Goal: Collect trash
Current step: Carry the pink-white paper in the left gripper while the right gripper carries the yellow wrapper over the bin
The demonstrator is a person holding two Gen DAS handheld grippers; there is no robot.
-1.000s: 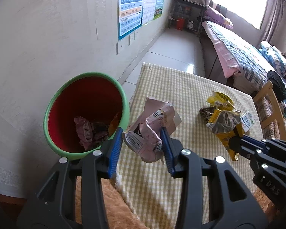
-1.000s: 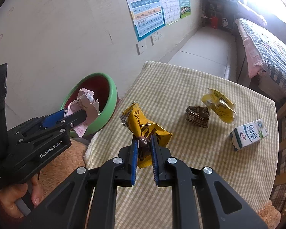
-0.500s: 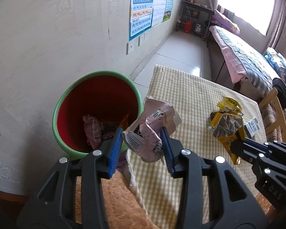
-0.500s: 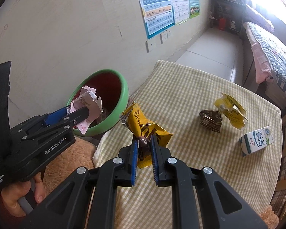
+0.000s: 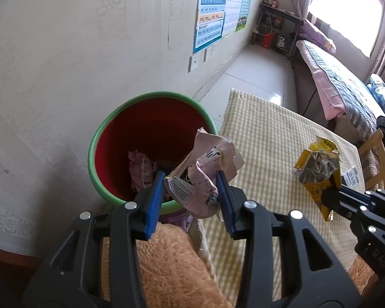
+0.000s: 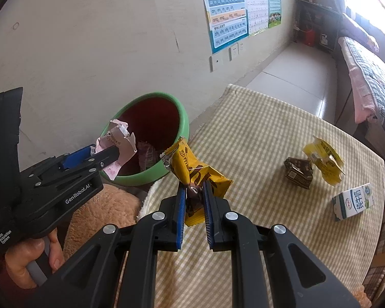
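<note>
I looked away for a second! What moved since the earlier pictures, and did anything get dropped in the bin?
Both grippers carried their trash toward the green bin: the left gripper now holds its pink wrapper partly over the rim, and the right gripper brought its yellow wrapper closer. Nothing was dropped; both jaws stay clamped. The brown wrapper, other yellow wrapper and milk carton lie unmoved on the table.

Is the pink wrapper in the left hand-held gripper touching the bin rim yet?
Cannot tell. In both wrist views the pink wrapper overlaps the bin rim, showing neither contact nor gap.
</note>
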